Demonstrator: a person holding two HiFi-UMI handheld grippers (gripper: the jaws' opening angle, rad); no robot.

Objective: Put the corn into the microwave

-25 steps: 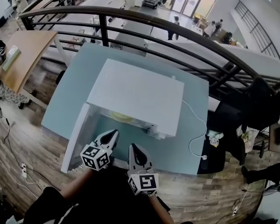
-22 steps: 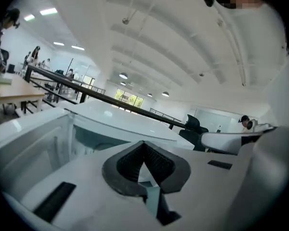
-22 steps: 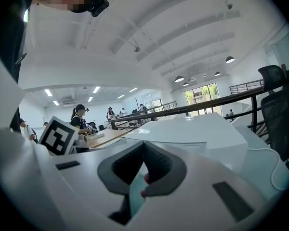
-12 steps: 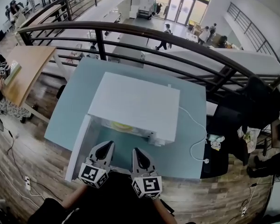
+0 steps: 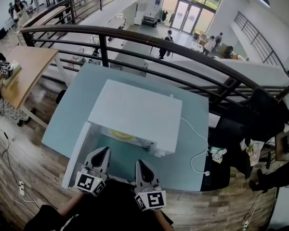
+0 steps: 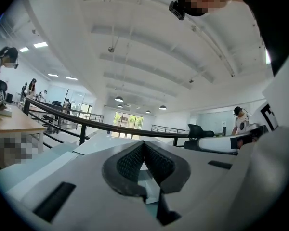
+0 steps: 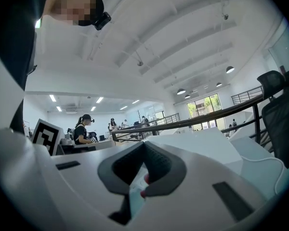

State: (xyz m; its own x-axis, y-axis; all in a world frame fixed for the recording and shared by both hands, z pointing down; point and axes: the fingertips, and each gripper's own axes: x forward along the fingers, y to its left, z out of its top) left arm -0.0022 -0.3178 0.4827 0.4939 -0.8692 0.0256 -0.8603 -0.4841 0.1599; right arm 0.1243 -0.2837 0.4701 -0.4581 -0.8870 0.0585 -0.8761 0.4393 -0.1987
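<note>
Only yellow blur (image 5: 120,133) inside microwave (image 5: 135,110); left hand-held gripper (image 5: 105,151), right hand-held gripper (image 5: 138,162) closed, empty.

Overhead and level views of microwave (image 5: 135,110)

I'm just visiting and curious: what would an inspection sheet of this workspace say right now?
Surface: light blue table, carrying the microwave.
Job's things: microwave white, door swung open; something yellow inside, possibly the corn.
Clutter: nothing seen.
Grippers: left gripper and right gripper at the near edge, fingers together, both empty.
Cables: white cable runs from the microwave across the table's right side.
Surroundings: dark railing behind, wooden desk at left, people below.
</note>
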